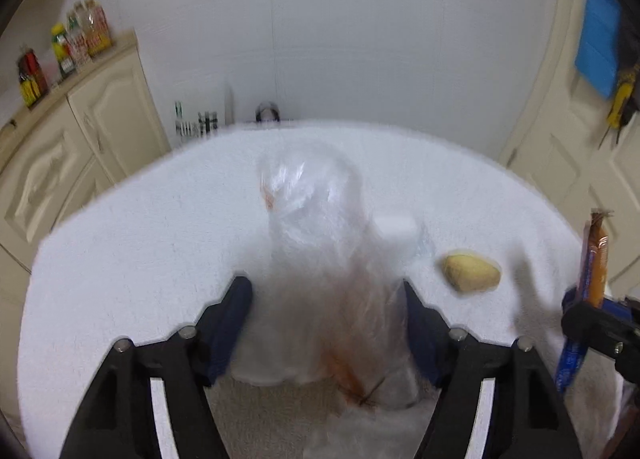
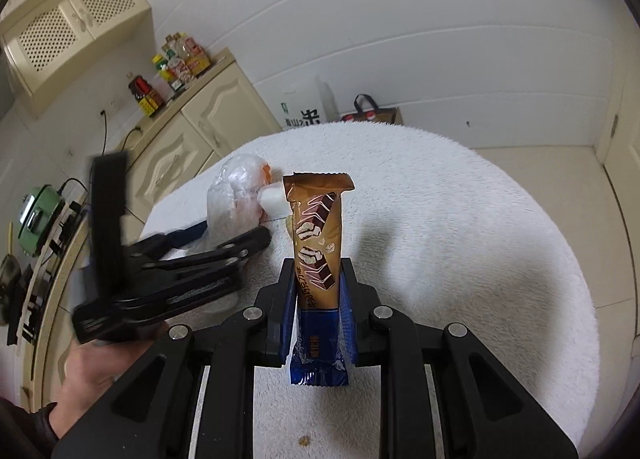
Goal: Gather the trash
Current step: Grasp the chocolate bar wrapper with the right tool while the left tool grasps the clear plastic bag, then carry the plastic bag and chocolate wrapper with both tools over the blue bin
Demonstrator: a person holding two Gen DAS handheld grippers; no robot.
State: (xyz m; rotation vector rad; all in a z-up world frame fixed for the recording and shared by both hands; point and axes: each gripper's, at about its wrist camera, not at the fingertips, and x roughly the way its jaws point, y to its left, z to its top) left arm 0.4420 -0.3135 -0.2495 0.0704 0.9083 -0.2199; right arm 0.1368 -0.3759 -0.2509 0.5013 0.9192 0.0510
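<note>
In the lower middle of the frame the left gripper (image 1: 326, 299) has its blue-padded fingers (image 1: 230, 315) on either side of a clear plastic bag (image 1: 320, 243) that stands blurred on the white fluffy cloth (image 1: 140, 259). A yellowish lump (image 1: 471, 273) lies right of the bag. At the right edge the right gripper (image 1: 588, 311) pinches an upright snack wrapper (image 1: 594, 259).

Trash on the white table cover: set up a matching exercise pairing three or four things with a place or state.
Things:
1. snack wrapper
2. clear plastic bag
3. yellowish lump
4. crumb

Places or states:
A. lying loose beside the bag
B. between the left gripper's jaws
C. clamped upright in the right gripper
D. on the cover beneath the right gripper

Pairs: 1-C, 2-B, 3-A, 4-D
</note>
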